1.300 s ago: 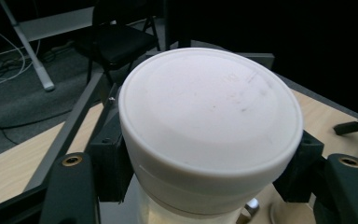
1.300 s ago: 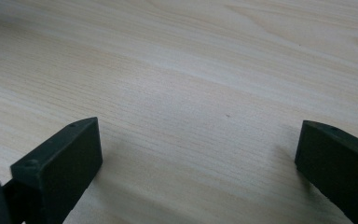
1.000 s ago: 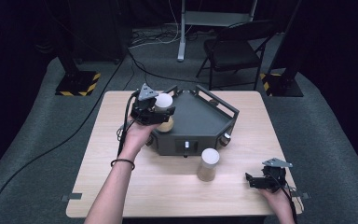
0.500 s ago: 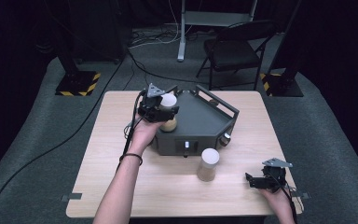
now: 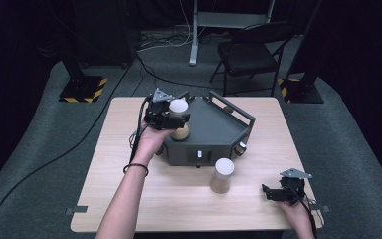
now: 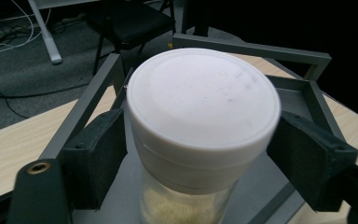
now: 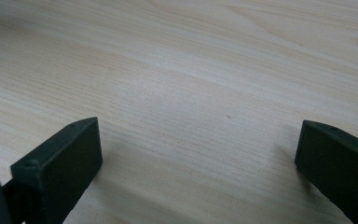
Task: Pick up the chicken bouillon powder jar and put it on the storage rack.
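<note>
The jar [image 6: 200,140] between the black pads [image 6: 93,158] has a white lid over clear glass holding tan grains. A second white-lidded jar [image 5: 222,175] stands on the pale wood-grain table [image 5: 129,199]. The tray [image 5: 214,129] is dark grey. Yellow-and-black stripes mark a floor base [image 5: 83,89].

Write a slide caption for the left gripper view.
Left gripper, jaws just opened, straddles a white-lidded jar standing on the grey tray.

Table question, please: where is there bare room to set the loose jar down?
The table is bare left of the forearm and along the near edge between forearm and right tongs. It is crowded mid-table, where the grey tray and the standing jar sit close together.
</note>
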The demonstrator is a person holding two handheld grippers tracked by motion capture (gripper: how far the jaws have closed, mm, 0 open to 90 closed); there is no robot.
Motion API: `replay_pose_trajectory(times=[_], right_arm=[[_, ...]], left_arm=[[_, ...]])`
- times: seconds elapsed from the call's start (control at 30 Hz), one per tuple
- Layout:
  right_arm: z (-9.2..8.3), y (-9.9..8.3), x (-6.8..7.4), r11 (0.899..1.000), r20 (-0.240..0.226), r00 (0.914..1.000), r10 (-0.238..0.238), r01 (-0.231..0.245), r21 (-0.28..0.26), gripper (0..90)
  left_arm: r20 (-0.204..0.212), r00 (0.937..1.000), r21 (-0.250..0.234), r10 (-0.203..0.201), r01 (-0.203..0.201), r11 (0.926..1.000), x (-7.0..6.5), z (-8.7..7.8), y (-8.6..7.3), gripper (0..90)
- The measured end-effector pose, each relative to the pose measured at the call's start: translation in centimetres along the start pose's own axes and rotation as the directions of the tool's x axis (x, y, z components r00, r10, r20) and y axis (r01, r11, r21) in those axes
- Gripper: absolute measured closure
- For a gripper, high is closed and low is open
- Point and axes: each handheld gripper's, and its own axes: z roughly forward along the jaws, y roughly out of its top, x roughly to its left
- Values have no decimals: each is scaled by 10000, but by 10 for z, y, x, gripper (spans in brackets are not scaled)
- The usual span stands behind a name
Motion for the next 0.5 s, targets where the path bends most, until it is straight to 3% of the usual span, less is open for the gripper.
replay_pose_trajectory(times=[0.13, 0.23, 0.5], right_arm=[[0, 0, 0, 10000, 1, 10000, 2, -2, -1, 0], [0, 0, 0, 10000, 0, 10000, 1, -1, -1, 0], [0, 0, 0, 10000, 2, 10000, 1, -1, -2, 0]], left_arm=[[-34, 9998, -4, 182, -182, 9998, -2, -10, -2, 123], [-27, 9999, -320, 156, -157, 9994, -2, -21, -13, 109], [-203, 9998, -543, 69, -80, 9985, 5, -44, -43, 80]])
